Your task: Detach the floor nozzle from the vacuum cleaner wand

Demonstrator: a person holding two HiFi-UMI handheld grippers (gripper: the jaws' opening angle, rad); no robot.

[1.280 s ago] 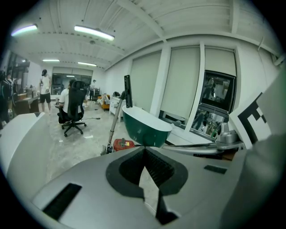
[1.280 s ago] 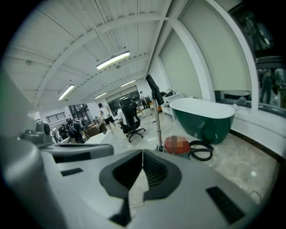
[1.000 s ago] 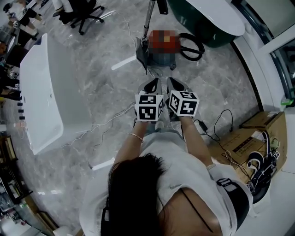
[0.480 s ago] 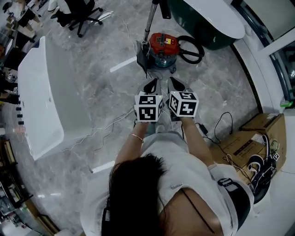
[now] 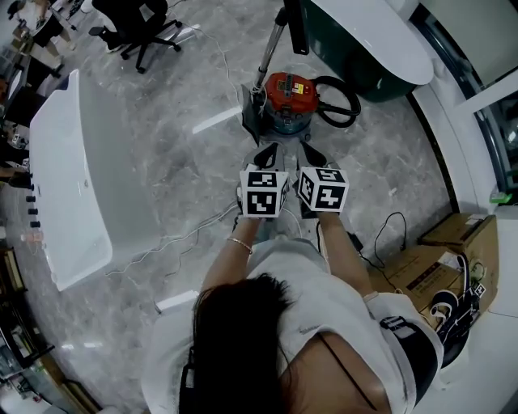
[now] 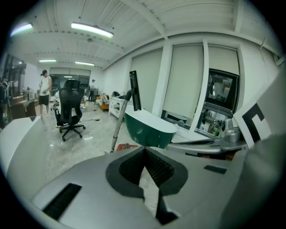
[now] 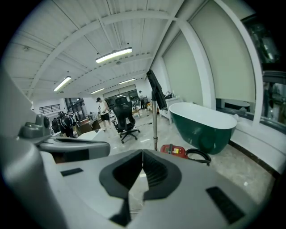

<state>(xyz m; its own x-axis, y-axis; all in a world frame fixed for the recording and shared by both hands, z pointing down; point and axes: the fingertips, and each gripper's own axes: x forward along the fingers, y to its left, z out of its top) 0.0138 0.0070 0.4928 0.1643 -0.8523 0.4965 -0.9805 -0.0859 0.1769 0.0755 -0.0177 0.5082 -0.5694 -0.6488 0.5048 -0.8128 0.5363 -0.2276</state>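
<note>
**Head view:** my head camera looks steeply down past my hair, close above my left gripper and right gripper.

**Gripper views:** each camera rides low on its gripper, facing forward along the jaws.

**Shared by all three:** the vacuum, wand and green tub ahead.

The canister vacuum stood on the floor straight ahead of the person. Its floor nozzle was just to its left, the wand slanted up and away from there, and the hose looped at its right. Behind them lay the far tub; the near tub ran along the left, an office chair beyond it. The left gripper and right gripper were side by side — just short of the vacuum. Cardboard boxes sat at the right, and cables trailed over the floor between the near tub and the person.
</note>
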